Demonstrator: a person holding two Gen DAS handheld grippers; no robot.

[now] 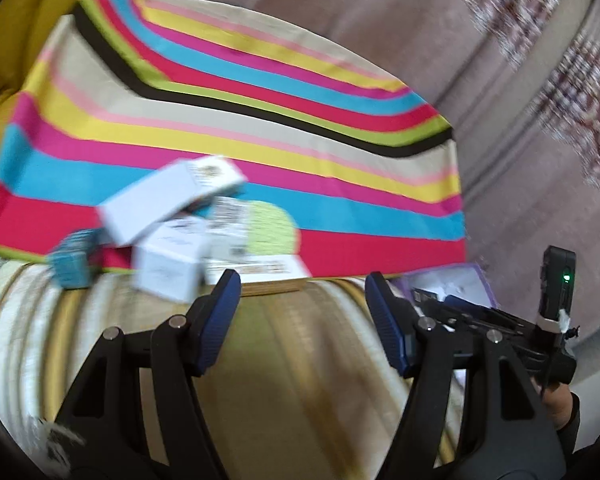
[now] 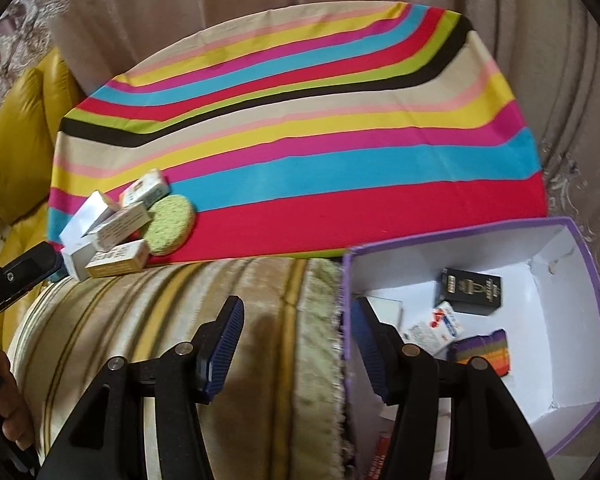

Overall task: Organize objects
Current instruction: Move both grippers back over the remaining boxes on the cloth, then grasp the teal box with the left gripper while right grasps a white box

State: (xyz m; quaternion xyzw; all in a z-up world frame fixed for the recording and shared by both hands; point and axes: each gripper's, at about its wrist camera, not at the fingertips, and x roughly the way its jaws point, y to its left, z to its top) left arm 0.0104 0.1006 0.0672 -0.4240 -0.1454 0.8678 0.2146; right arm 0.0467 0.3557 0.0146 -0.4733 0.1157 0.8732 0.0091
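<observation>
A heap of small cartons [image 1: 172, 204] lies blurred on the near left corner of a striped cloth [image 1: 260, 128], beside a round green pad [image 1: 270, 228]. My left gripper [image 1: 302, 286] hangs open over the beige striped cushion just in front of them, with nothing between its fingers. The right wrist view shows the same cartons [image 2: 116, 232] and green pad [image 2: 168, 220] at the left. My right gripper [image 2: 297, 308] is open and empty over the left wall of a purple box [image 2: 596, 320]. Inside lie a black carton [image 2: 470, 292], a white and red carton [image 2: 432, 328] and a rainbow-striped item [image 2: 486, 350].
A yellow cushion [image 2: 16, 152] lies left of the cloth. A beige striped cushion [image 2: 160, 320] with a fringed edge fills the foreground. Patterned pinkish carpet [image 1: 540, 80] surrounds everything. A hand [image 2: 8, 420] holding the left tool shows at the lower left.
</observation>
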